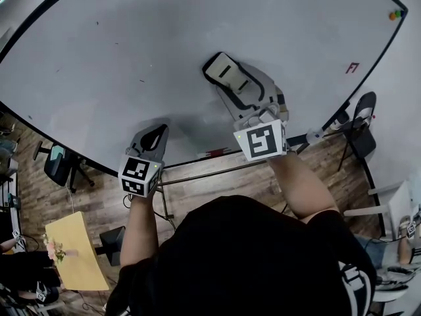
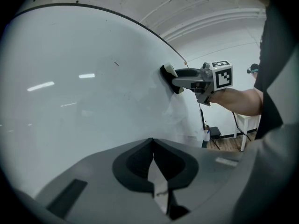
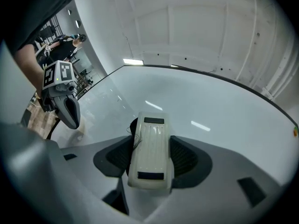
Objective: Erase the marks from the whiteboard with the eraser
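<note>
At far left, near the whiteboard's [image 1: 131, 45] lower black edge, the left tongs [image 1: 152, 139] hover with jaws pressed together on nothing. Faint dark specks [image 1: 97, 24] dot the upper left. Mid-board, the right tongs [image 1: 247, 94] clamp the white eraser [image 1: 223, 70], its pad against the surface. Farther right, a small red mark [image 1: 352, 67] remains unwiped. Most of the board looks clean, so little seems left; bare surface runs from eraser to mark, the frame close beyond.
</note>
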{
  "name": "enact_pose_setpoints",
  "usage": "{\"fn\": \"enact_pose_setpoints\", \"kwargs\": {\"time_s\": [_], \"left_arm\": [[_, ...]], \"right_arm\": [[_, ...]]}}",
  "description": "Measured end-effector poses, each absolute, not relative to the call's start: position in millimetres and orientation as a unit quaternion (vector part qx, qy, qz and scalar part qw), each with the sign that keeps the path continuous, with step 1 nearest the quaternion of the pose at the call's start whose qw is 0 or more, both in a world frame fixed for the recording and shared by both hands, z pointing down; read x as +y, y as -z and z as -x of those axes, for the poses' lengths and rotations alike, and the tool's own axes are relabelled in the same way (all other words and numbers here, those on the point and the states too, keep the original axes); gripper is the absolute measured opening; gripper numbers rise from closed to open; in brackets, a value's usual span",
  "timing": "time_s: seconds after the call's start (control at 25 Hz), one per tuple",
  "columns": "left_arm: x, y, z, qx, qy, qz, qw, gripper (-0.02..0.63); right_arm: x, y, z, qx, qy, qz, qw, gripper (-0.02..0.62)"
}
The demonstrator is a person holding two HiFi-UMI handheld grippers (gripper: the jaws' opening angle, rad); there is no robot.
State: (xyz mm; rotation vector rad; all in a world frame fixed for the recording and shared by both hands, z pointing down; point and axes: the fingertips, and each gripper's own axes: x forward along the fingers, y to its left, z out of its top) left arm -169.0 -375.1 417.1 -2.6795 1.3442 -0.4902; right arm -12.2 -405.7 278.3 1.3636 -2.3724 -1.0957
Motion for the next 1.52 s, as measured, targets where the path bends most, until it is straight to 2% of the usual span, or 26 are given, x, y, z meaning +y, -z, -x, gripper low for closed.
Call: {"fn": "enact_pose_setpoints", "kwargs": {"time_s": [0.36,0.76,1.2,1.52], "left_arm": [[-372.7,-417.9,186.4,0.454,0.162,0.874,0.051,0.011],[-371.3,-417.4,193.9,0.456,0.158,0.875,0.049,0.011],[-371.9,-418.7,191.0,0.452,0.157,0.877,0.049,0.011],[-371.7,-418.1,179.3,0.446,0.155,0.880,0.052,0.011]], "right_arm": [[-399.9,-297.1,44.6,-0.809,0.374,-0.439,0.111,0.241],[-399.6,-299.1,49.5,-0.804,0.379,-0.441,0.122,0.244],[-399.8,-298.7,45.5,-0.799,0.380,-0.446,0.131,0.245],[-406.3,-284.5,9.8,-0.784,0.386,-0.468,0.134,0.245]]}}
